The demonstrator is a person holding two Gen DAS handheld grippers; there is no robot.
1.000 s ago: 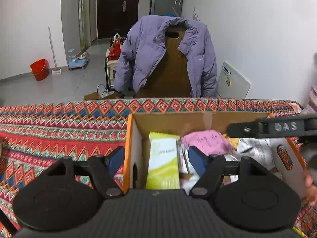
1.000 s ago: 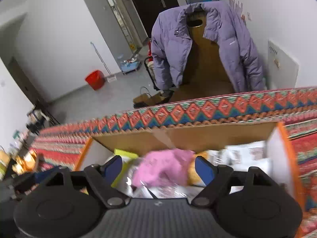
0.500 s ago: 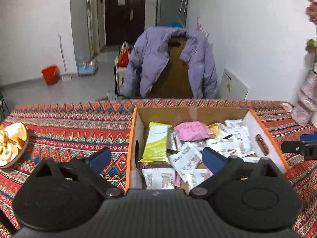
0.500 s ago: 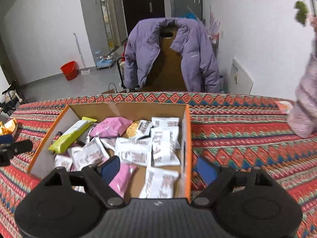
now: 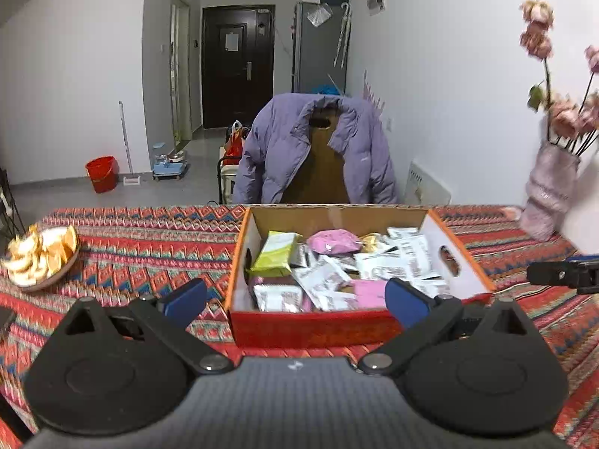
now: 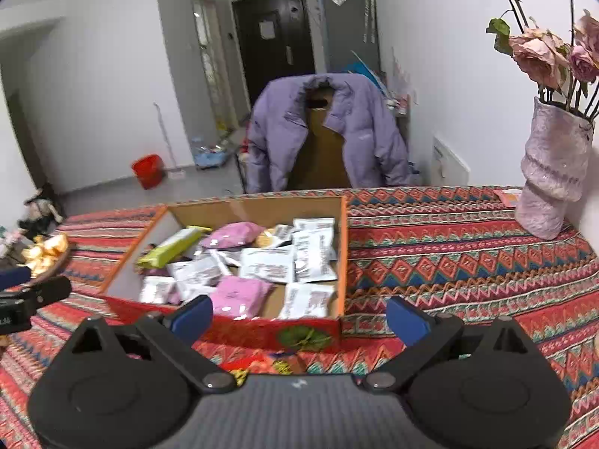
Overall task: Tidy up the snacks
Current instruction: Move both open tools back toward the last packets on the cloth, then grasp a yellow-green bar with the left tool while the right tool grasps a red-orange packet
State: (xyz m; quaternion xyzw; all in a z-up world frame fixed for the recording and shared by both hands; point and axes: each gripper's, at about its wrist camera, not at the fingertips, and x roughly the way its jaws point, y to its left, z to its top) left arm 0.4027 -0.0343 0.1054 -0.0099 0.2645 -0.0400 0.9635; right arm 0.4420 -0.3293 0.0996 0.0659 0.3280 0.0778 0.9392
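Note:
A cardboard box with orange edges and a red front (image 5: 307, 327) (image 6: 262, 331) sits on the patterned tablecloth. It holds several snack packs: a green pack (image 5: 275, 254) (image 6: 168, 247), pink packs (image 5: 333, 241) (image 6: 239, 295) and white packs (image 5: 404, 258) (image 6: 310, 250). My left gripper (image 5: 295, 299) is open and empty, held back in front of the box. My right gripper (image 6: 299, 316) is open and empty, in front of the box's right corner. Each gripper shows at the edge of the other's view, the right one (image 5: 565, 273) and the left one (image 6: 30, 295).
A plate of orange slices (image 5: 41, 258) (image 6: 45, 250) sits at the table's left. A pink vase with flowers (image 5: 546, 191) (image 6: 554, 176) stands at the right by the wall. A chair with a purple jacket (image 5: 318, 149) stands behind the table.
Both grippers have pulled back and up from over the box. The whole box and its red front now show, with the plate and vase at the sides.

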